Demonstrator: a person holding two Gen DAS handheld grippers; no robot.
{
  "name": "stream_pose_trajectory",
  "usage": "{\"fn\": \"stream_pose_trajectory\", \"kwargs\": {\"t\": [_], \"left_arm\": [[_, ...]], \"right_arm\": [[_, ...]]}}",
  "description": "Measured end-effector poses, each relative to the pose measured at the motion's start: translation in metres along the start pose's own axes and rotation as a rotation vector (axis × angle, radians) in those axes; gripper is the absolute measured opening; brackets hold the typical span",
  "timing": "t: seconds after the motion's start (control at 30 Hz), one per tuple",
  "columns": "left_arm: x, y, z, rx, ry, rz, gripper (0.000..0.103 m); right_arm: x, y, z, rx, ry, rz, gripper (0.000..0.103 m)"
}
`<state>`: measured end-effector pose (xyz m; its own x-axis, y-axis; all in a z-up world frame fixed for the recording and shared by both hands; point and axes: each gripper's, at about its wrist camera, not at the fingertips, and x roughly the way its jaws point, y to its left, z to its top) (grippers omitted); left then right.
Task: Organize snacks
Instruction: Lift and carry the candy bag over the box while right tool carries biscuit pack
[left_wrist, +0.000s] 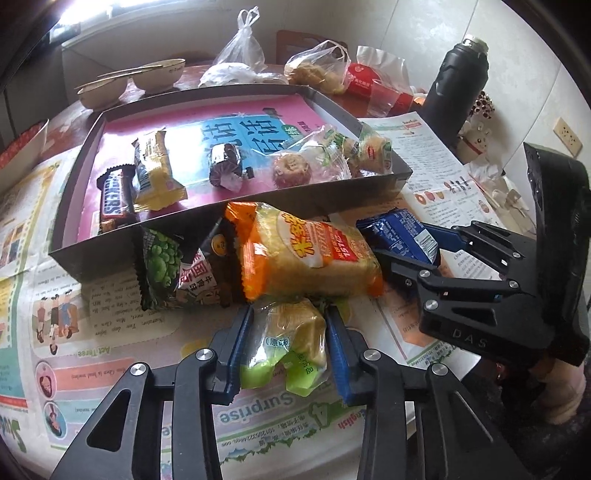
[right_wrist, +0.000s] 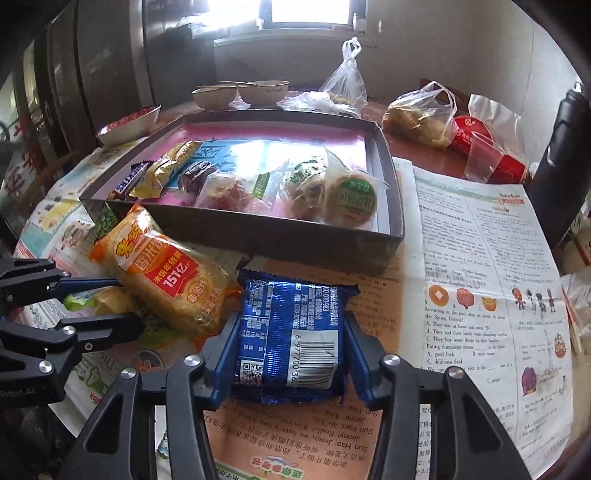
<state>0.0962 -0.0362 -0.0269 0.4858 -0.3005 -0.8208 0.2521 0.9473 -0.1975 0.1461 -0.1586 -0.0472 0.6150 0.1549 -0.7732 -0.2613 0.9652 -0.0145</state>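
Note:
My left gripper (left_wrist: 288, 339) is shut on a green-and-yellow snack packet (left_wrist: 288, 343) lying on the newspaper; both blue pads press its sides. My right gripper (right_wrist: 290, 350) is shut on a blue foil packet (right_wrist: 288, 332), barcode side up. The other view also shows each one: the right gripper (left_wrist: 402, 247) on the blue packet (left_wrist: 399, 225), the left gripper (right_wrist: 110, 306) on the green packet (right_wrist: 99, 299). An orange rice-cracker bag (left_wrist: 306, 251) and a green pea packet (left_wrist: 162, 266) lean against the grey tray (left_wrist: 103, 258). The tray holds a Snickers bar (left_wrist: 114, 199) and several wrapped snacks.
Newspaper (right_wrist: 480, 295) covers the table. Behind the tray stand two bowls (left_wrist: 155, 74), tied plastic bags (left_wrist: 243, 55), a red pack, a clear cup (right_wrist: 480, 162) and a black flask (left_wrist: 458, 77). A person's hand (left_wrist: 561, 387) holds the right gripper.

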Motion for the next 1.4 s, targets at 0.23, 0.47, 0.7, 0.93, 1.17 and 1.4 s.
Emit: {"fn": "stream_pose_trajectory", "kwargs": {"t": [0.23,0.47,0.7,0.93,1.17,1.4], "left_arm": [[-0.019,0.009,-0.005,-0.023,-0.025,0.004,0.04],[-0.035,0.016,-0.009,-0.045,-0.049,-0.002,0.04],[-0.045,0.013,-0.008,-0.042,-0.076,-0.017,0.04],[-0.06,0.018,-0.005,-0.058,-0.112,0.011,0.04],[-0.074,0.036,-0.001,-0.1,-0.154,0.021,0.04],[-0.09,0.055,0.005,-0.145,-0.207,0.039,0.04]], "right_arm": [[-0.01,-0.011,0.001,0.052,-0.023,0.026,0.052],[-0.023,-0.014,0.004,0.074,-0.069,0.057,0.052],[-0.036,-0.011,0.007,0.079,-0.113,0.081,0.052],[-0.042,-0.011,0.009,0.089,-0.132,0.093,0.052],[-0.046,-0.01,0.01,0.096,-0.15,0.103,0.052],[-0.049,-0.003,0.015,0.087,-0.165,0.118,0.052]]}}
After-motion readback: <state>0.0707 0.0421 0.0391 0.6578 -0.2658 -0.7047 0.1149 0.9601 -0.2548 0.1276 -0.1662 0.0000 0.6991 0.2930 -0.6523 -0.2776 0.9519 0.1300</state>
